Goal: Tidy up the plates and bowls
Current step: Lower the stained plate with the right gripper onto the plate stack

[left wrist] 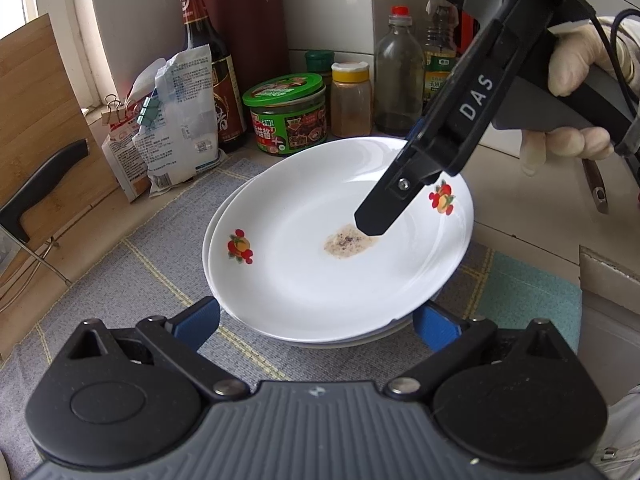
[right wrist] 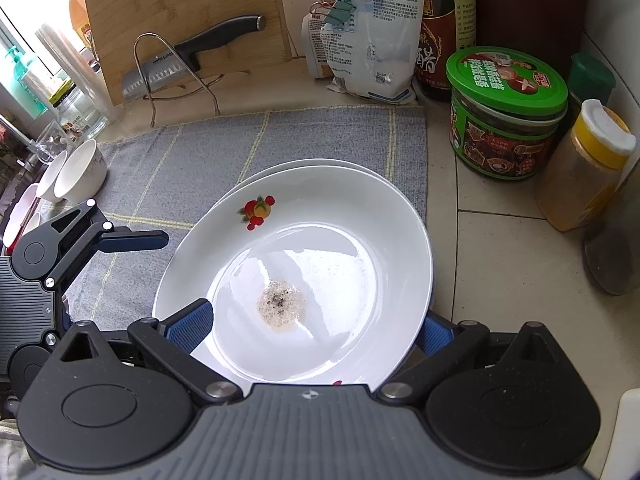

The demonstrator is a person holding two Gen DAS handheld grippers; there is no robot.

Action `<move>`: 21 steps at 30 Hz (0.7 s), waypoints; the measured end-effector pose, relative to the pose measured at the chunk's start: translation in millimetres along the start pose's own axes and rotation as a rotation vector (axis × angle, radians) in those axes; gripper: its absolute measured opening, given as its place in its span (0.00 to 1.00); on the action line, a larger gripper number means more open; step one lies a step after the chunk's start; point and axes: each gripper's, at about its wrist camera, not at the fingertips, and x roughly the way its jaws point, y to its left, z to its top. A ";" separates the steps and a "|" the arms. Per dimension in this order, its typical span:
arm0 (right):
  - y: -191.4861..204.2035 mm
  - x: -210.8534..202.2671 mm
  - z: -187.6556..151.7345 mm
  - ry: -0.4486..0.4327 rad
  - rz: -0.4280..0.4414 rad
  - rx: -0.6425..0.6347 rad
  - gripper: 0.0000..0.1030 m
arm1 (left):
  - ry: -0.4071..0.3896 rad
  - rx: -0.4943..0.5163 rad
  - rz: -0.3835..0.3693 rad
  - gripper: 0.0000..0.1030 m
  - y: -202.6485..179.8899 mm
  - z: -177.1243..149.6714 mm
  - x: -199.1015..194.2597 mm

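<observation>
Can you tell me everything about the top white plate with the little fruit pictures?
The top plate is white, round and shiny, like glazed ceramic, with small red-and-orange fruit pictures near its rim. A brownish, speckled smear sits in its middle. It is tilted, one side lifted, over another white plate on the grey cloth mat. The right gripper is at its far edge, one finger over the inside; the left gripper is at its near edge.

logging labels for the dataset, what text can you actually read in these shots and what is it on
"DAS": white letters on the right gripper body.
"SUPOR", faint: cleaver blade.
Chinese print on the green-lidded jar, dark sauce bottle and white bags: too small or blurred to read reliably.
</observation>
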 end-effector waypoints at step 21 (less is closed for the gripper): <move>9.4 -8.9 -12.1 -0.009 -0.085 -0.070 1.00 | -0.051 -0.031 0.013 0.99 -2.7 1.3 -11.2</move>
